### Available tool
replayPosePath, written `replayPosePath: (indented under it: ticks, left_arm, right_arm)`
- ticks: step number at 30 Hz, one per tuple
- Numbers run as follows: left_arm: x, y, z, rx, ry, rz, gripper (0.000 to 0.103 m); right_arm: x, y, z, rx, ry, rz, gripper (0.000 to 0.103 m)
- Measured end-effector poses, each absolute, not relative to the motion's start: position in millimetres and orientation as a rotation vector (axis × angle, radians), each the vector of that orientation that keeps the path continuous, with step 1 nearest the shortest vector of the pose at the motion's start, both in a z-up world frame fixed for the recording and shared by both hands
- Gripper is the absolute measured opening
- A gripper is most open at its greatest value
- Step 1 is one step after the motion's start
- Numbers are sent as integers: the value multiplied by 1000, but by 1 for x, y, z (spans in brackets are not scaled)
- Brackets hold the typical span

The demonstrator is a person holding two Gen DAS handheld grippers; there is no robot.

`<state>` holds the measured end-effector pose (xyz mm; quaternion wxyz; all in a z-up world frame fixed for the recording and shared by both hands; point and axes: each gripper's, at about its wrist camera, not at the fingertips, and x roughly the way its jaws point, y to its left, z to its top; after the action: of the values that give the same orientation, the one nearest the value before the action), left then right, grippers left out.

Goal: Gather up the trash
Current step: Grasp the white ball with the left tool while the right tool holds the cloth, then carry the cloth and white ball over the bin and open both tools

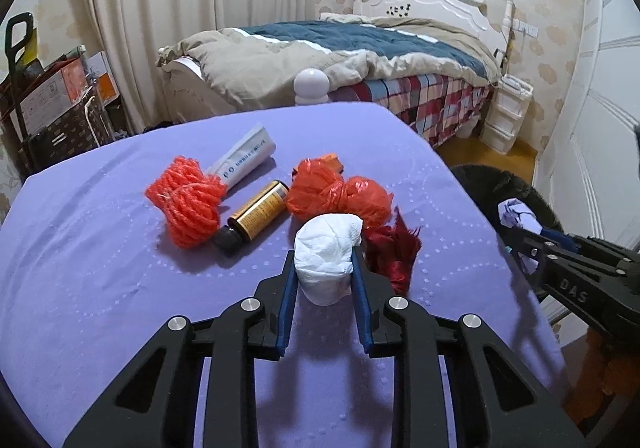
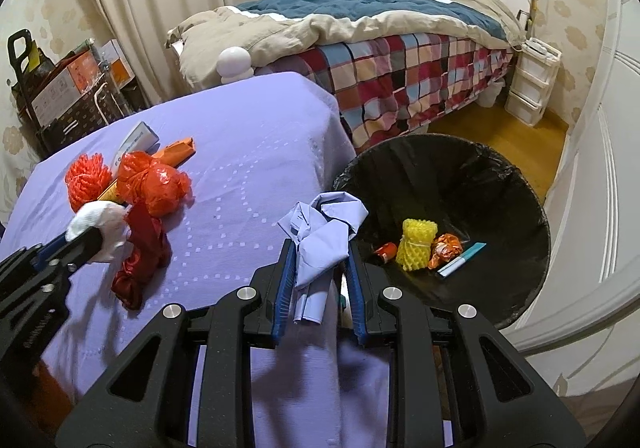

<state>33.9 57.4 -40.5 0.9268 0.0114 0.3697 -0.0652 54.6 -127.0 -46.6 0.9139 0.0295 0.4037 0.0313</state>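
The left gripper [image 1: 325,268] had its fingers [image 1: 290,280] closed on a white wad of tissue [image 1: 326,248], which sat low on the purple-covered worktop [image 1: 100,248], not yet lifted clear as far as could be told. The right gripper [image 2: 320,260] had its fingers [image 2: 286,268] clamped on a crumpled pale blue cloth [image 2: 324,232], held at the worktop's edge just short of the black-lined bin [image 2: 500,176]. In the bin beyond them already lay a yellow foam net [image 2: 416,244], an orange wrapper [image 2: 446,246], a small red piece [image 2: 386,251] and a white-and-teal tube [image 2: 460,260]. Beyond the left fingers an orange rope bundle [image 1: 186,204], a brown bottle [image 1: 256,214], a white tube [image 1: 244,160], an orange plastic bag [image 1: 336,192] and a dark red scrap [image 1: 394,248] remained, so the collecting looked roughly half done.
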Motion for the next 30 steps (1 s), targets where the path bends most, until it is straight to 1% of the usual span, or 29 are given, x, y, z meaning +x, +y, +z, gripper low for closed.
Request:
replayPosePath:
  ticks: [8, 13, 22, 30]
  left_arm:
    - [21, 45, -9, 28, 671, -161, 26]
    - [29, 21, 2, 38, 643, -207, 26]
    - [55, -32, 1, 71, 626, -281, 26]
    - [77, -74, -16, 110, 649, -317, 26]
  right_arm:
    - [53, -144, -38, 64, 797, 36, 24]
    - [54, -163, -31, 57, 770, 1, 24]
    - [64, -200, -25, 51, 742, -71, 24]
    - [77, -227, -31, 61, 747, -110, 24]
